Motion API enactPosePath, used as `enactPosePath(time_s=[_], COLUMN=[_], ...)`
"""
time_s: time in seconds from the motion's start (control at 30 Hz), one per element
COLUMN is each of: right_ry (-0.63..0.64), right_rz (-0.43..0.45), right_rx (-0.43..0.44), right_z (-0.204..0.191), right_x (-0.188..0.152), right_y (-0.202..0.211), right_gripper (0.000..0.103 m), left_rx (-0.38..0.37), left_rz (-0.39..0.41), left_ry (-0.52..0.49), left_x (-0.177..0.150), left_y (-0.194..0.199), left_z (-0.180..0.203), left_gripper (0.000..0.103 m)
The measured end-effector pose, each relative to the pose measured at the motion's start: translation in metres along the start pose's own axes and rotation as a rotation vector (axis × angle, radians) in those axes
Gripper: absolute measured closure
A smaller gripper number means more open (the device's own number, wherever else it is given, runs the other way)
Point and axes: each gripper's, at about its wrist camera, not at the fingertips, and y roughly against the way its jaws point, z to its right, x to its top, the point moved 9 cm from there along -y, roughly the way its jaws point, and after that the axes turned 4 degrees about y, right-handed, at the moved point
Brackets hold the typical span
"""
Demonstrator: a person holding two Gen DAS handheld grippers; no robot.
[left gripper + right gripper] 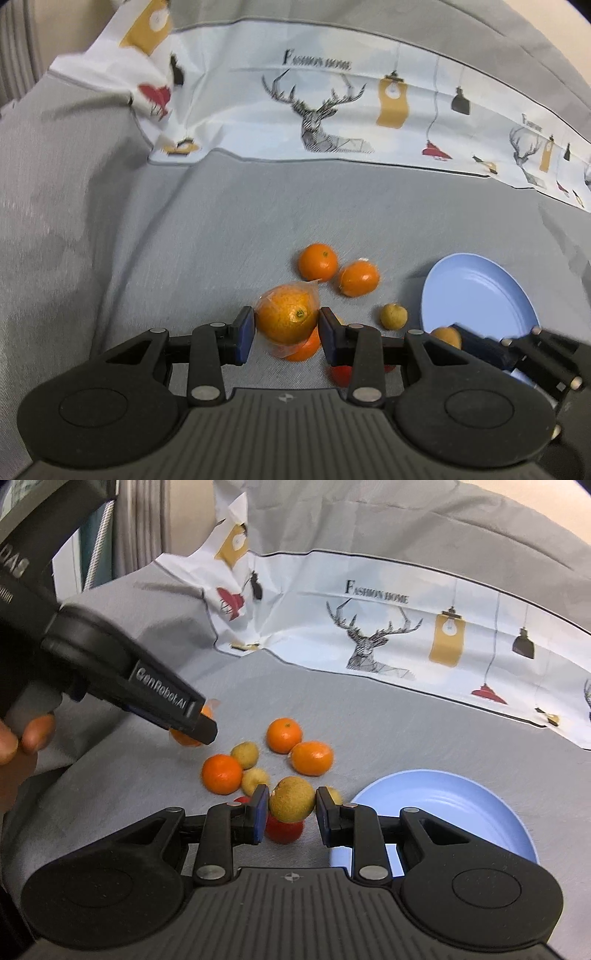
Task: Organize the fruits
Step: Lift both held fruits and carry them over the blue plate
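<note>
My left gripper [287, 326] is shut on a large orange in clear plastic wrap [287, 317], held above another orange [303, 349]. My right gripper [290, 806] is shut on a brown kiwi-like fruit [291, 798], above a red fruit [284, 830]. Several oranges [284, 734] and small yellow-brown fruits [245, 754] lie on the grey cloth. A blue plate [443, 805] sits to the right; it also shows in the left wrist view [476, 295]. The left gripper appears in the right wrist view [192, 727], holding the wrapped orange above the cloth.
A white printed cloth with deer and lamps [332, 110] lies across the back of the grey cover [147, 240]. A grey curtain [144, 520] hangs at the far left. A small yellow fruit [394, 315] lies beside the plate.
</note>
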Motion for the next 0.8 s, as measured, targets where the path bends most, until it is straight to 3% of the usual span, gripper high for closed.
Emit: enactPosePath(time_s=[0.4, 0.57, 0.8], right_ry=[-0.162, -0.201, -0.228], right_rz=[0.102, 0.079, 0.02], right_rx=[-0.146, -0.239, -0.275], right_z=[0.117, 0.16, 0.174], right_x=[0.045, 0.027, 0.005], right_y=[0.056, 0.06, 0.056], right_gripper=[0.074, 0.075, 0.075], left_rx=[-0.062, -0.105, -0.172], left_rz=[0.112, 0.126, 0.104], left_ry=[-0.054, -0.095, -0.152], left_x=[0.011, 0.009, -0.002], left_y=[0.023, 0.024, 0.011], left_z=[0.05, 0.086, 0.133], left_gripper=[0.062, 0.062, 0.062])
